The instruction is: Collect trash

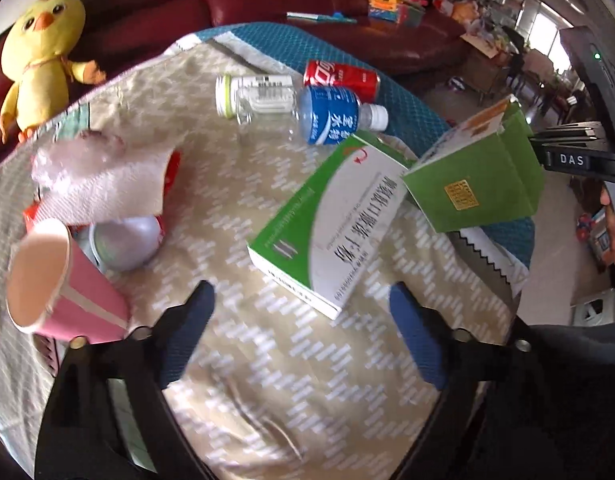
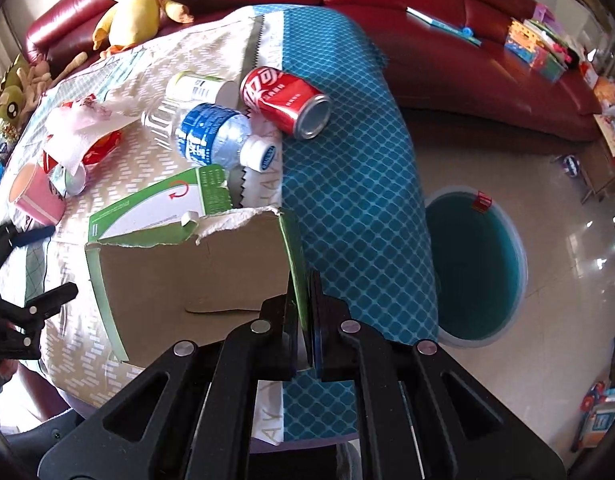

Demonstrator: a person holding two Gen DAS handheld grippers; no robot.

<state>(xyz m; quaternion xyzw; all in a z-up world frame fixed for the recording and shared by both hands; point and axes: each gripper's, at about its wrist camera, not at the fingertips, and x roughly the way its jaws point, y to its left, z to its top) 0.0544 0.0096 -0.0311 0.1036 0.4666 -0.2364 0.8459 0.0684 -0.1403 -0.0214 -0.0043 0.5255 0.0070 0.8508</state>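
At the far left of the cloth-covered worktop (image 1: 267, 360) a pink paper cup (image 1: 63, 284) lies on its side, touching a silver-bottomed can (image 1: 123, 246) draped with crumpled white tissue (image 1: 99, 184). Farther along, a white jar (image 1: 255, 88), a clear water bottle (image 1: 307, 116) with a blue label and a red cola can (image 1: 341, 78) lie together on their sides. The left tongs (image 1: 303, 312) hover with fingers wide apart, just short of a flat green-and-white medicine box (image 1: 327, 224). The right tongs (image 2: 305, 320) are clamped on one wall of a torn green carton (image 2: 195, 272), held at the worktop's right edge. On the floor to the right sits a round teal bin (image 2: 475, 264).
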